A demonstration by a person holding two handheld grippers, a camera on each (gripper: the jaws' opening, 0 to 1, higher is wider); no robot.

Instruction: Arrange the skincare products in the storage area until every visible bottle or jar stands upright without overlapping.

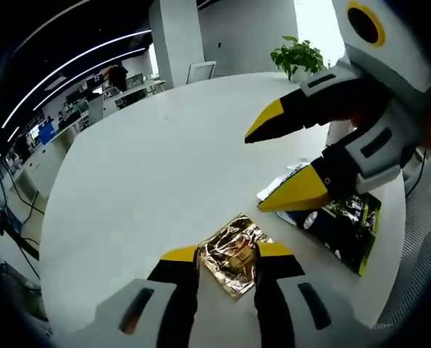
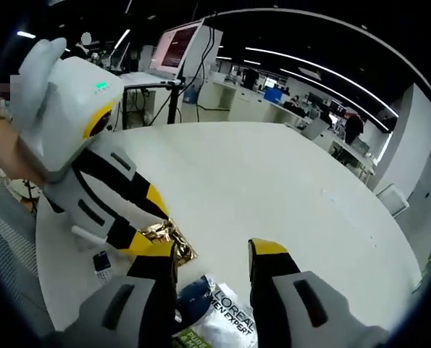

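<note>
Left gripper view first: the left gripper (image 1: 228, 255) is low over the white round table (image 1: 150, 181), jaws apart, a crinkled gold foil sachet (image 1: 233, 255) lying flat on the table between the yellow tips; contact cannot be told. The sachet sits near the table's near edge. In from the right comes the right gripper (image 1: 273, 163), jaws spread wide, nothing between them, poised above a dark sachet with a yellow-green border (image 1: 343, 226) that lies flat toward the right edge. A white packet corner (image 1: 277, 187) peeks out beside it, under the lower yellow tip. At the far edge, a potted green plant (image 1: 298, 56).

Over to the right gripper view: the right gripper (image 2: 212, 261) again with jaws apart, and just below the tips a white sachet printed "L'OREAL MEN EXPERT" (image 2: 226, 313) with a dark blue patch on it, lettering the other camera never caught. The left gripper (image 2: 146, 221) enters from the left, its yellow tips down at the gold sachet (image 2: 170, 238). A small dark item (image 2: 101, 262) lies by the table's left edge. Beyond the table, a monitor on a stand (image 2: 177, 45) and office desks.
</note>
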